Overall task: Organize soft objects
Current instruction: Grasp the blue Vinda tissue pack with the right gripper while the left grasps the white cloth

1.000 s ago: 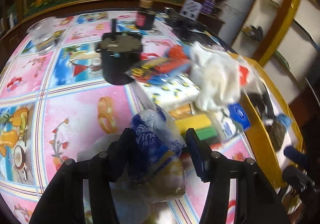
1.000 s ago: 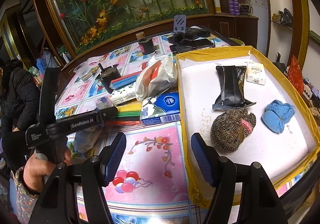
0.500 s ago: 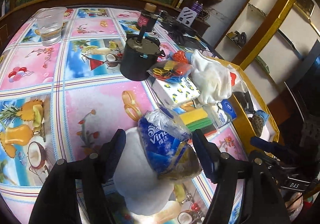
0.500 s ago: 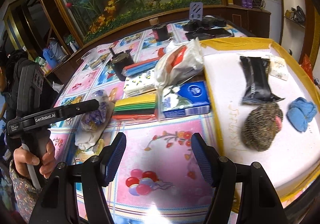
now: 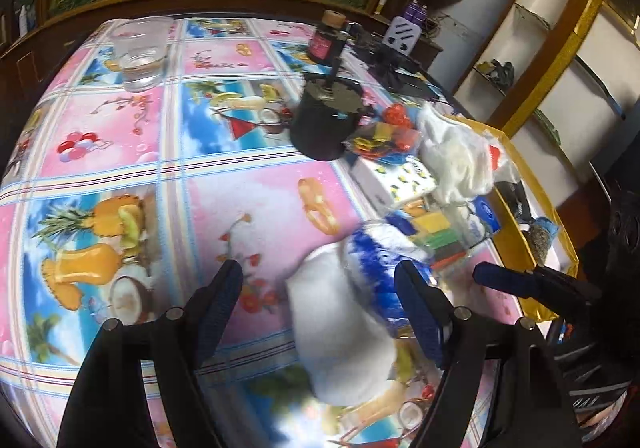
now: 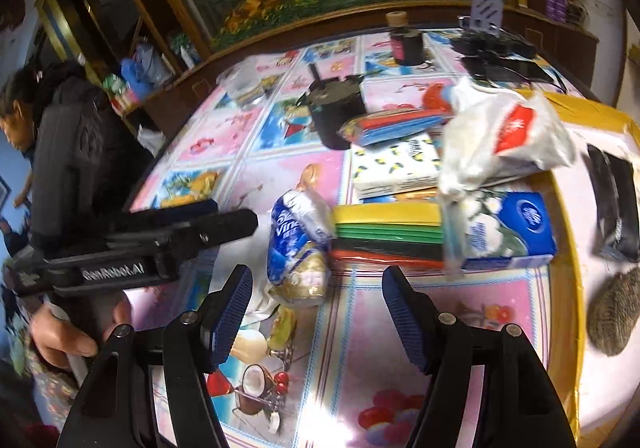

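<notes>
With its jaws opening, the left gripper (image 5: 318, 286) has the crinkly blue-and-white plastic tissue pack (image 5: 376, 268) lying loose between them on the bright printed tablecloth (image 5: 120, 151), no pad pressing it; likely a release just beside the stacked coloured sponges (image 6: 386, 234). Right gripper (image 6: 316, 308) hovers spread, nothing in it, aimed at that pack, probably a handover toward the yellow-rimmed white tray (image 6: 564, 248). Only the right view shows the person's hand (image 6: 76, 332) and the grey-brown knitted hat (image 6: 614, 318); left view shows a clear plastic cup (image 5: 140, 51).
</notes>
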A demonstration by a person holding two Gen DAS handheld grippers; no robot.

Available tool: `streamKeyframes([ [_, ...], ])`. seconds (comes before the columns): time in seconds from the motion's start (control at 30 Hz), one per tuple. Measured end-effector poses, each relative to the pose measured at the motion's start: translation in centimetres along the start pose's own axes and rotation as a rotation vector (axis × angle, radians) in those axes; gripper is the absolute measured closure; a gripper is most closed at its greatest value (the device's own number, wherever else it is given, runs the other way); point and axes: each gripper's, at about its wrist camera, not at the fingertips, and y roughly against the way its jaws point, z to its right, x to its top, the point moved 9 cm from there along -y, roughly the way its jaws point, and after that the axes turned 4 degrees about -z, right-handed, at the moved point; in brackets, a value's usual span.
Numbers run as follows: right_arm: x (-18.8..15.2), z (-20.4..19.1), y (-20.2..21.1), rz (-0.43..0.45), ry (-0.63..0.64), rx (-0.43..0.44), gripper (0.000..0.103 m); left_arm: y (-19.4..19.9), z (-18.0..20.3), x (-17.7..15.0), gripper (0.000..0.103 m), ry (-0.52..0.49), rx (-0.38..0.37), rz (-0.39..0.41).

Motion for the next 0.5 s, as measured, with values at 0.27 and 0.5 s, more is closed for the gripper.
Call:
streamKeyframes([
  [0.27, 0.8, -1.8, -4.2, -0.021, 0.146, -0.177, 0.062, 0.6, -2.0, 0.2, 0.026, 0.052, 0.023, 0.013],
  [0.5, -0.4, 1.0, 1.3, 0.135, 0.085, -0.144, 0.063, 0.1, 0.2, -0.9, 0.024, -0.049, 0.006, -0.036],
])
